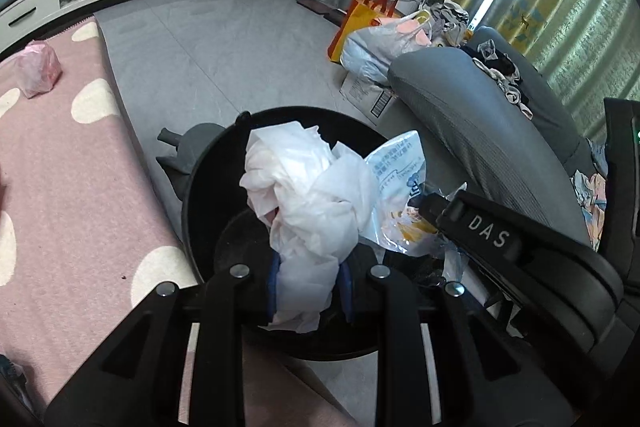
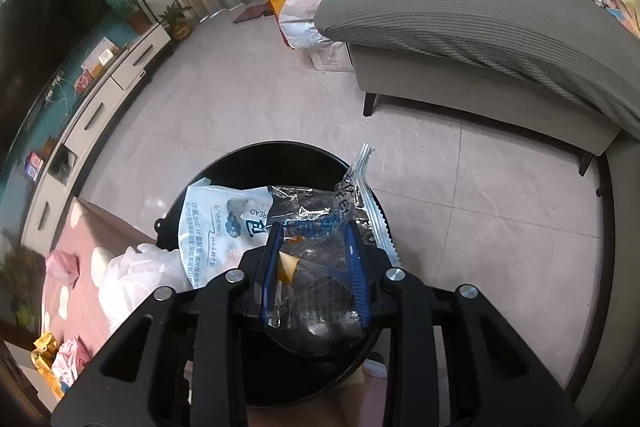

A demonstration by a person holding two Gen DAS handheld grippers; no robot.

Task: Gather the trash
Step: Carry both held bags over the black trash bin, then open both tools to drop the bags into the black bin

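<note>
Left gripper (image 1: 308, 291) pinches soft, light crumpled white tissue wad (image 1: 308, 203); right gripper (image 2: 316, 267) pinches thin, slippery clear plastic wrapper (image 2: 316, 227); both over near round black bin (image 2: 256, 163).

The left gripper (image 1: 308, 291) and the right gripper (image 2: 316, 279) are angled downward, each clamped on something held.

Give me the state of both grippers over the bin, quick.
Left gripper: closed on the crumpled white tissue wad, above the black bin.
Right gripper: closed on the clear plastic wrapper, above the same bin.
</note>
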